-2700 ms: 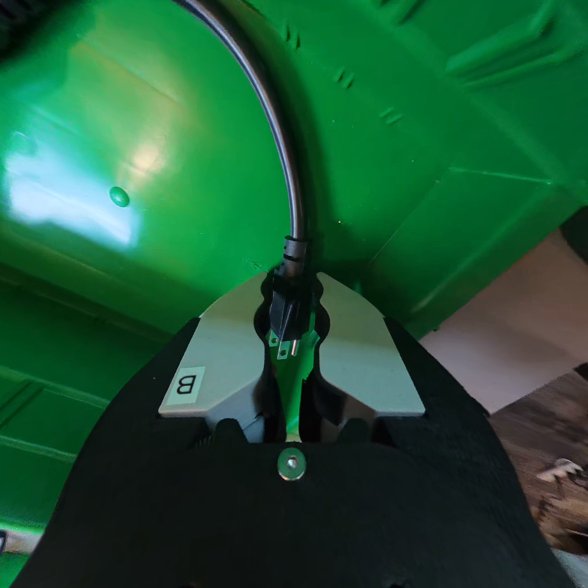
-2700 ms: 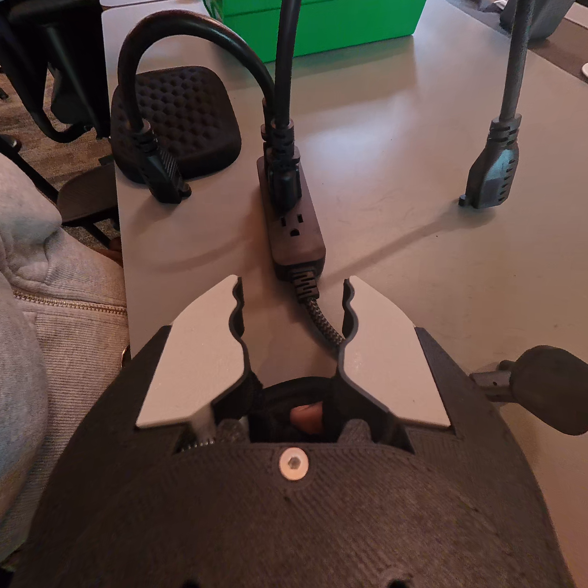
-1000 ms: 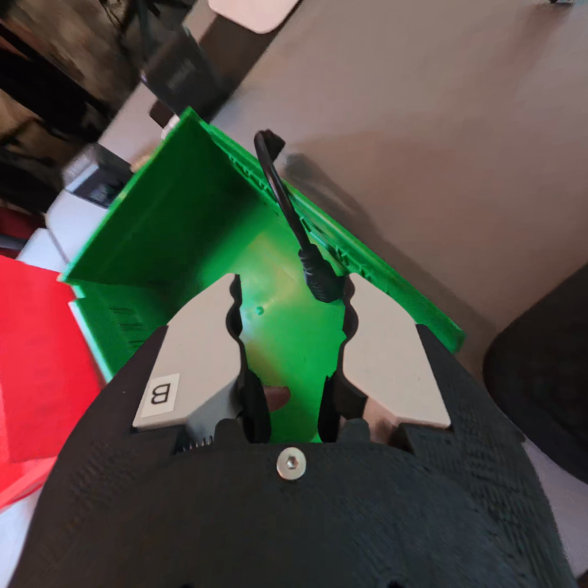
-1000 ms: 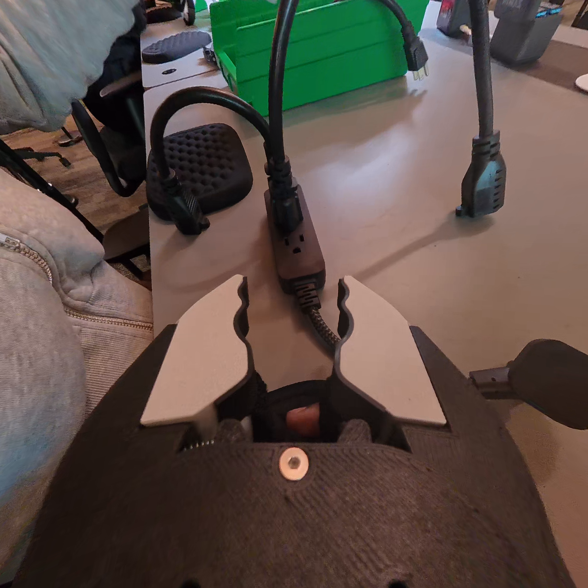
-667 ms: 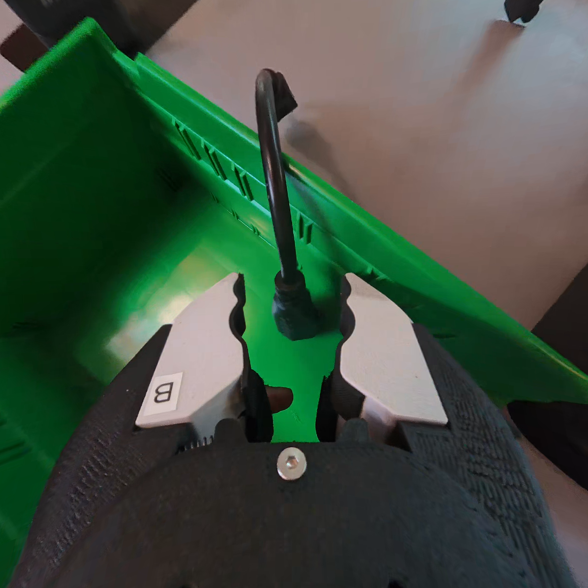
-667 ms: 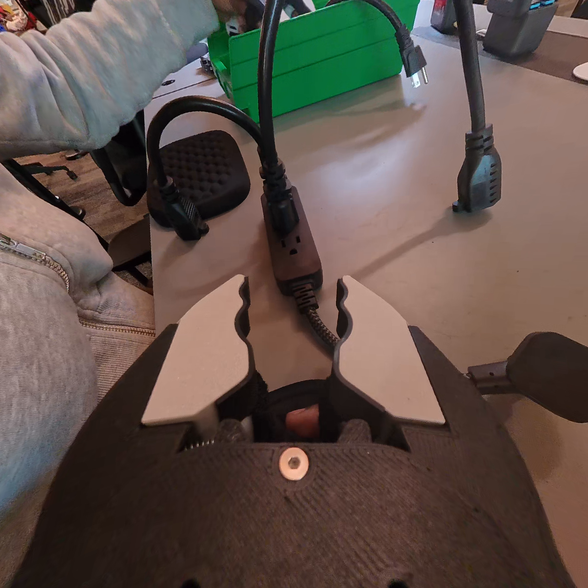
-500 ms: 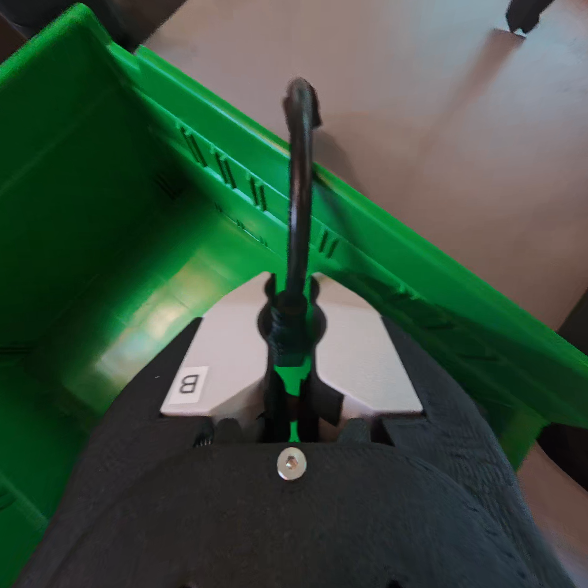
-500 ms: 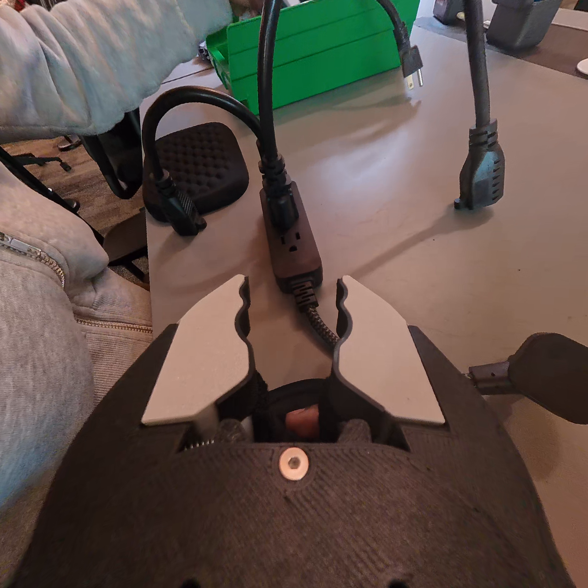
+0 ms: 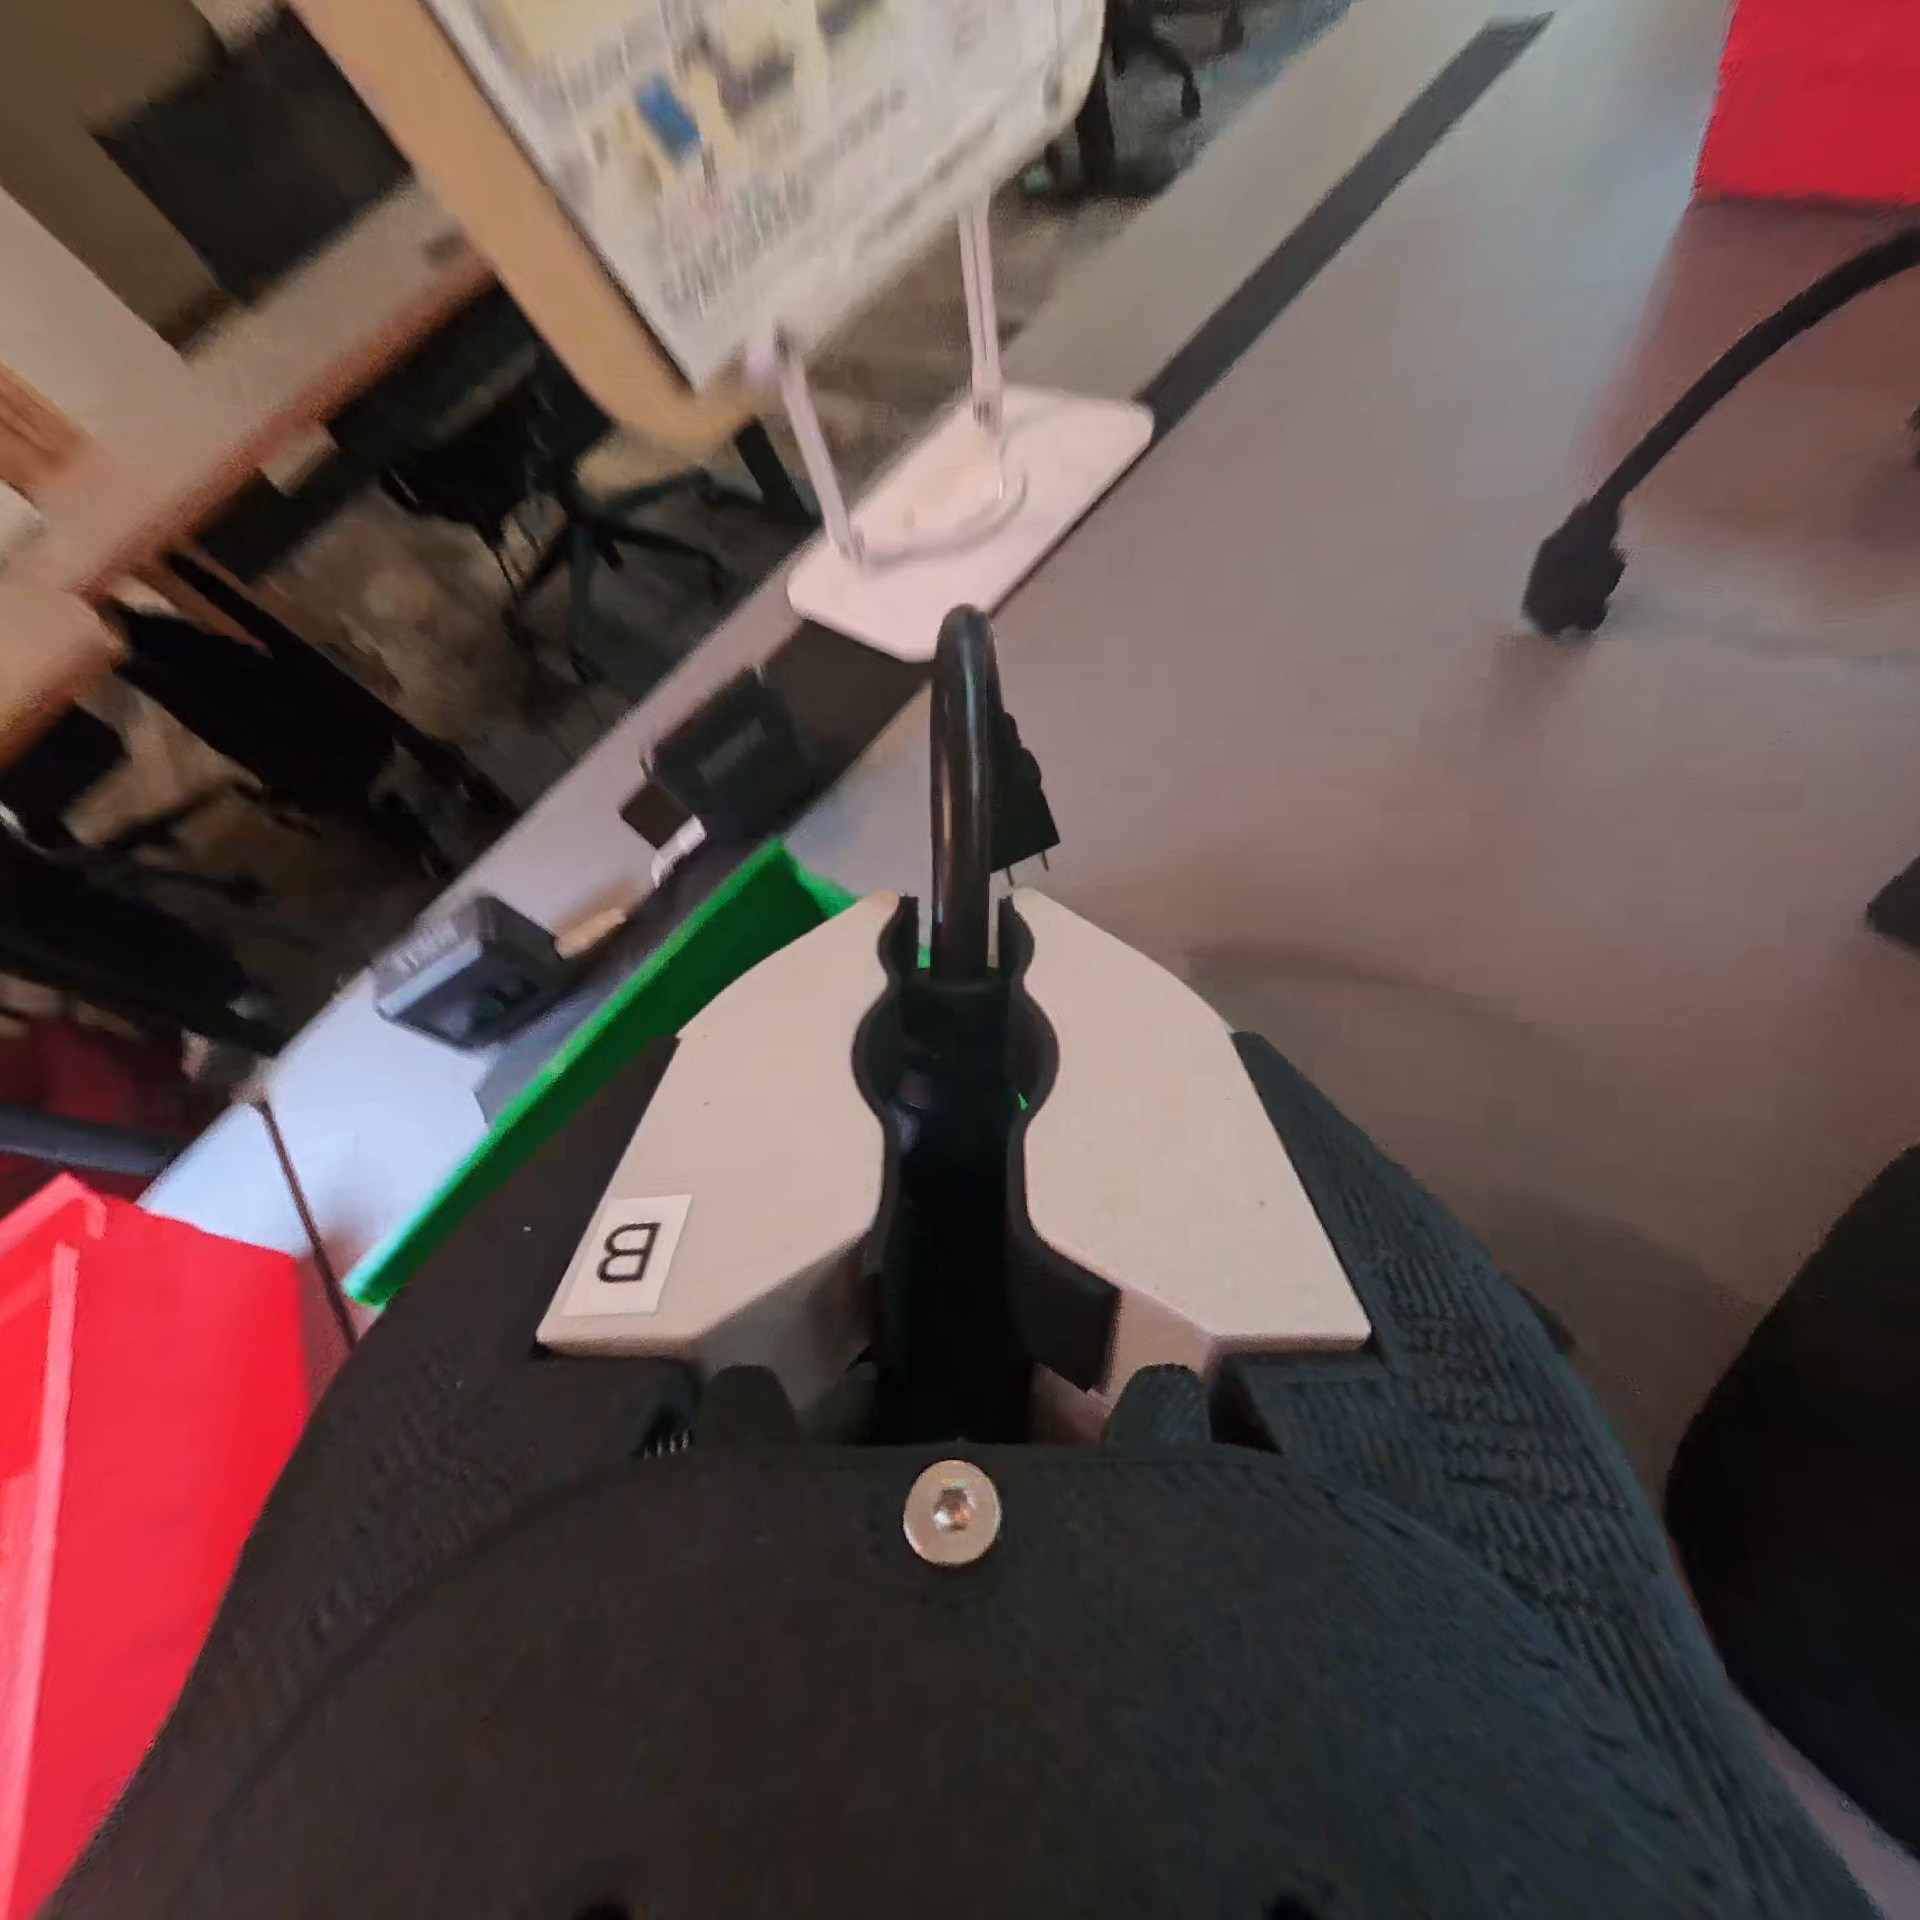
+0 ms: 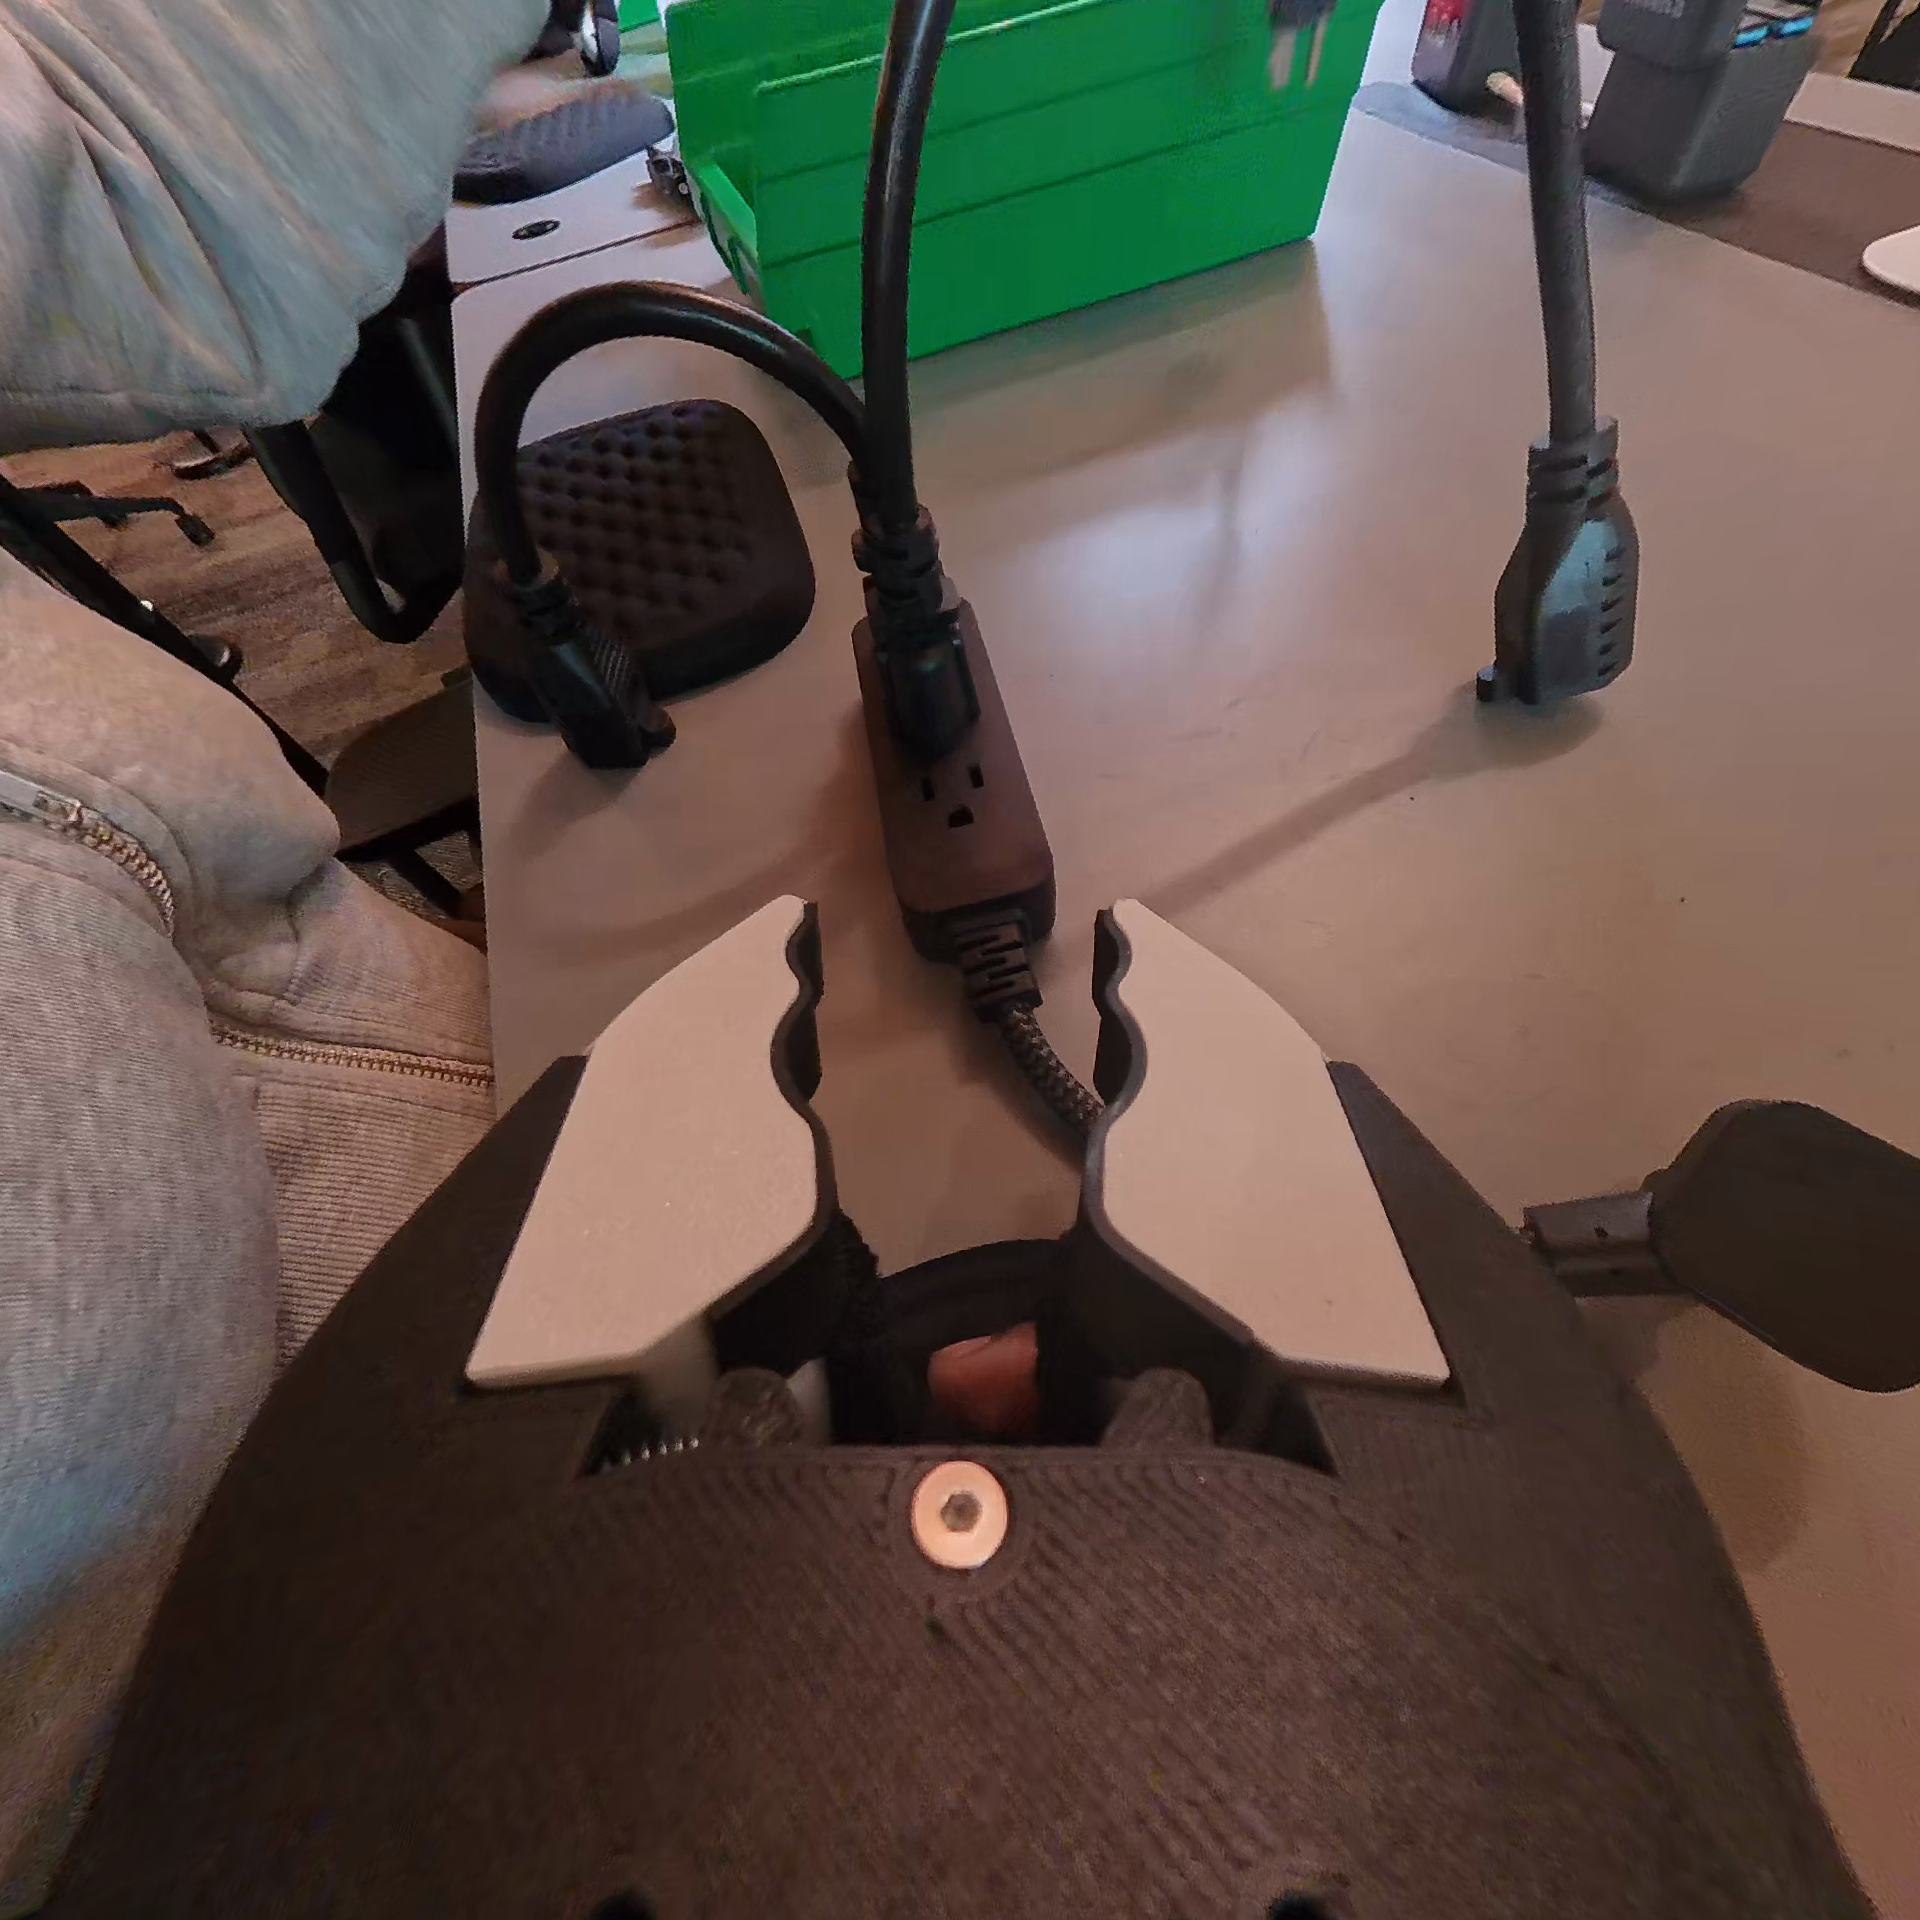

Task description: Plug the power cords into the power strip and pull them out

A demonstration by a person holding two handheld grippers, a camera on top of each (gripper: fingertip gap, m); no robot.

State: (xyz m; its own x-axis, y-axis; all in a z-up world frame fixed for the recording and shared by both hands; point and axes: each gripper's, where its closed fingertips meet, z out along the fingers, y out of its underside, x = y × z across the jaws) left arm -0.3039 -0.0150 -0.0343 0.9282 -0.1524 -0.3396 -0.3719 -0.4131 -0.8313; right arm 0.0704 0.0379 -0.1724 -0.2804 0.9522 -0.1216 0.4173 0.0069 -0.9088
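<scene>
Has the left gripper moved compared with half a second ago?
Yes. The left gripper, shut on the black cord, has risen up out of the green bin.

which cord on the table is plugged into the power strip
The black cord standing upright in the power strip. The curved black one and the grey one only rest their ends on the table.

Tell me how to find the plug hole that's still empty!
Find the big green box at the back of the grey table. In front of it lies a dark power strip with black cords plugged in. The empty socket is nearest its braided wire, just ahead of the open tongs.
</scene>
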